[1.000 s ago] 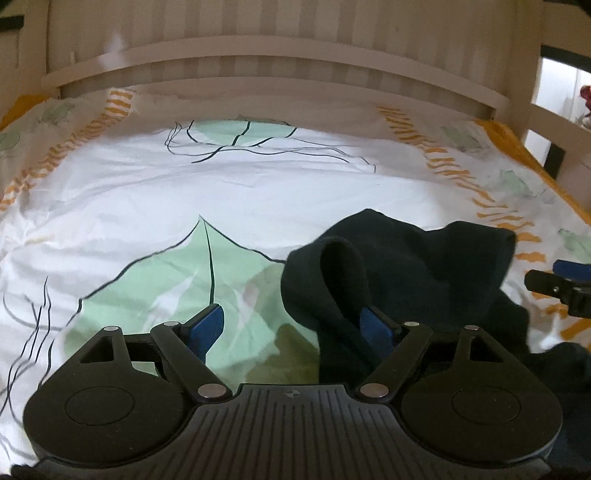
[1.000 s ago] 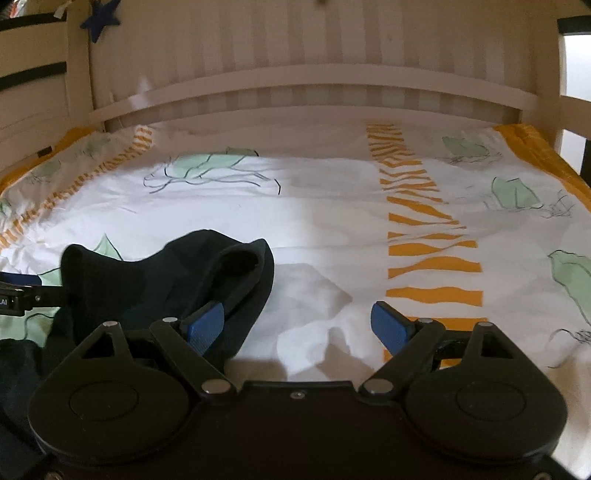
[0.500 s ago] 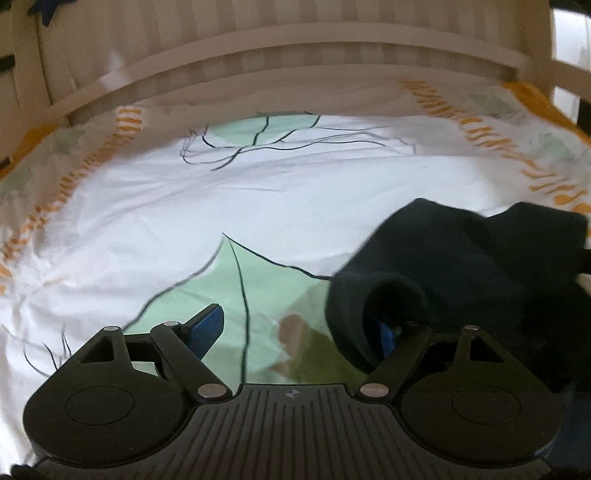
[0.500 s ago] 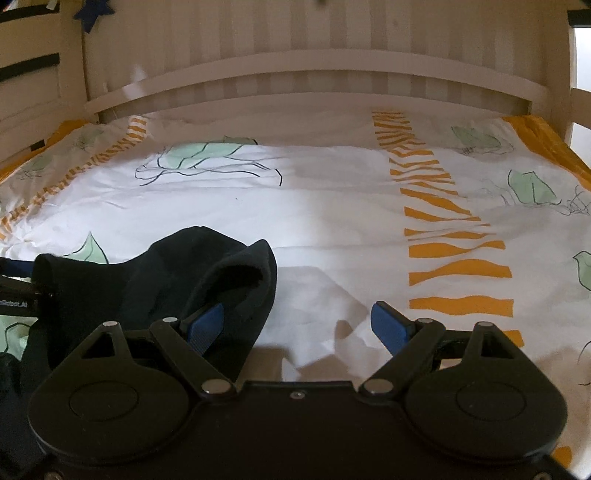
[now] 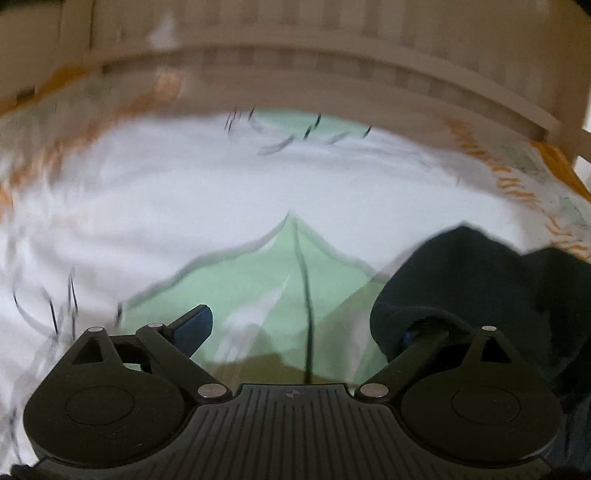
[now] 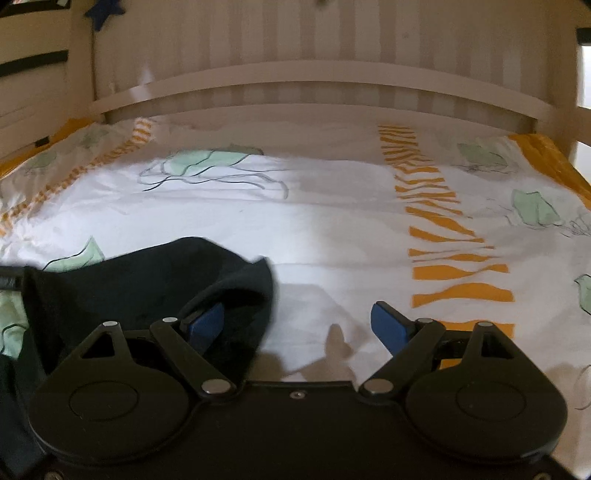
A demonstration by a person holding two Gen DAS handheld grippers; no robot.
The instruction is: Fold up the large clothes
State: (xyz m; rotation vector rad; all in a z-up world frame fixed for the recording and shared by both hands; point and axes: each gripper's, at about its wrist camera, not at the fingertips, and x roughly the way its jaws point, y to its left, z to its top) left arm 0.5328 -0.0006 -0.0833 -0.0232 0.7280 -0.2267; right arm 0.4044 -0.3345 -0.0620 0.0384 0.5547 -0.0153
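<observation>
Left wrist view heavily motion-blurred — bedsheet white w/ big green leaf print and orange dashes, pale wooden bed rail curving behind. Right wrist view sharp: same sheet, orange stripe column at right, slatted headboard, dark blue star at top left, cut off by frame edge. Dark garment bunched on sheet between the two tools, lower part out of frame. Left gripper w/ jaws opening, wide apart; right finger buried in a garment fold, only a sliver of blue pad visible, left finger bare over sheet. Right gripper spread wide — left finger tucked into a garment fold, right finger clear above sheet; nothing pinched.
</observation>
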